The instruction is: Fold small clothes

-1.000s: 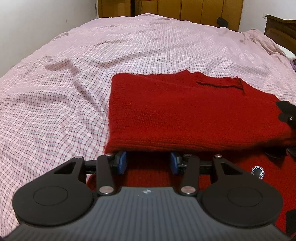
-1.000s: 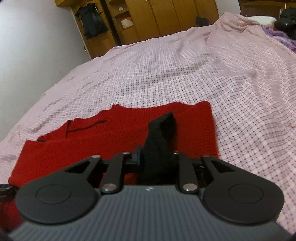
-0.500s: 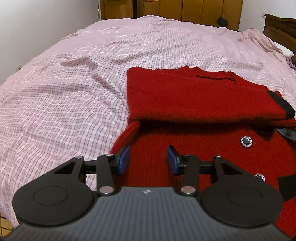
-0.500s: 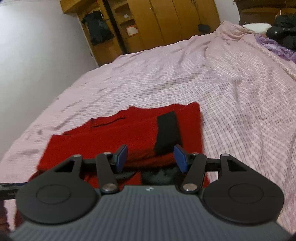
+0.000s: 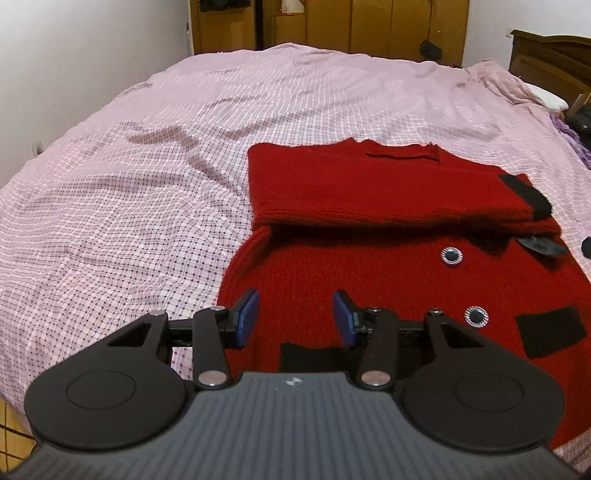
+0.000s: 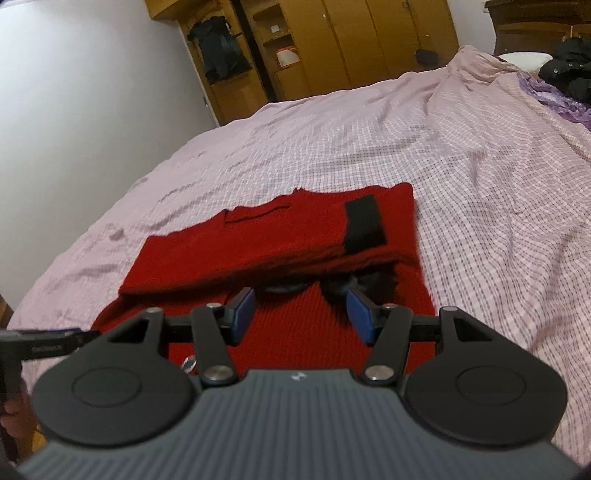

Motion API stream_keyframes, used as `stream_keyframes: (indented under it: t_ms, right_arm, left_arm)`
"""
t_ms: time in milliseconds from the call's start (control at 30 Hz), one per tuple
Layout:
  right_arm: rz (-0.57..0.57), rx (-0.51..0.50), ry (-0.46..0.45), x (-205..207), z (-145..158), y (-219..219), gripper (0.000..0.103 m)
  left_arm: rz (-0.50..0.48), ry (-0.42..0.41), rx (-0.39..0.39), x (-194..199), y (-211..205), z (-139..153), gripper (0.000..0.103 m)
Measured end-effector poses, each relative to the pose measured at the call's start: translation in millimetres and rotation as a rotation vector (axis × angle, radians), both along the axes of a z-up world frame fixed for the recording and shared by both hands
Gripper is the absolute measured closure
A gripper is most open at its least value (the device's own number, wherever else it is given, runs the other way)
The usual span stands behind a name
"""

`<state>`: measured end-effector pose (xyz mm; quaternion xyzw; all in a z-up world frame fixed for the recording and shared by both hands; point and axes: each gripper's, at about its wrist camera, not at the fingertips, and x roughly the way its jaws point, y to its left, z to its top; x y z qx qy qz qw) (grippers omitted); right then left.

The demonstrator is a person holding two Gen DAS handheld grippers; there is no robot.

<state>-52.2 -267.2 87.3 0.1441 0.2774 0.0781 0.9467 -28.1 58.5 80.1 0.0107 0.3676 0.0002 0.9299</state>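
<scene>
Red knitted cardigan with black patches and silver-rimmed buttons [image 5: 388, 258] [image 6: 295, 251] lies flat on pink checked bedsheet [image 5: 129, 203] [image 6: 480, 166]. Long axis runs from near bed edge toward wooden wardrobe [image 5: 351, 26] [image 6: 332, 48]. Far part folded over body, fold edge crosswise; black cuff [image 5: 524, 195] [image 6: 364, 225] on top at right side. Left hand-held gripper [image 5: 295, 319]: released, empty, above near hem. Right hand-held gripper [image 6: 301, 314]: released, empty, just before fold edge.

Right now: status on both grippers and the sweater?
Left gripper open, empty, over near hem. Right gripper open, empty. Red sweater flat on checked bedspread, one fold laid across the top, lower half unfolded. Nothing blocking.
</scene>
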Motion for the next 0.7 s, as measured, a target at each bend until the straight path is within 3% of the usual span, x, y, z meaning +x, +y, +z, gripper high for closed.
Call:
stream_keyframes:
  t_ms: [267,333,700]
  right_arm:
    - [0.037,-0.115,0.015,-29,-7,17,0.044]
    - [0.066,-0.14,0.021,-36,-11,22,0.04]
    - [0.229,-0.33,0.034,-66,-26,54,0.04]
  left_arm:
    - [-0.032,0.0,0.004,-28,-10,-2,0.051]
    - [-0.04,0.005,0.002,-34,-13,-4,0.051]
    - [-0.054,0.031,0.004,-65,-17,-16,0.05]
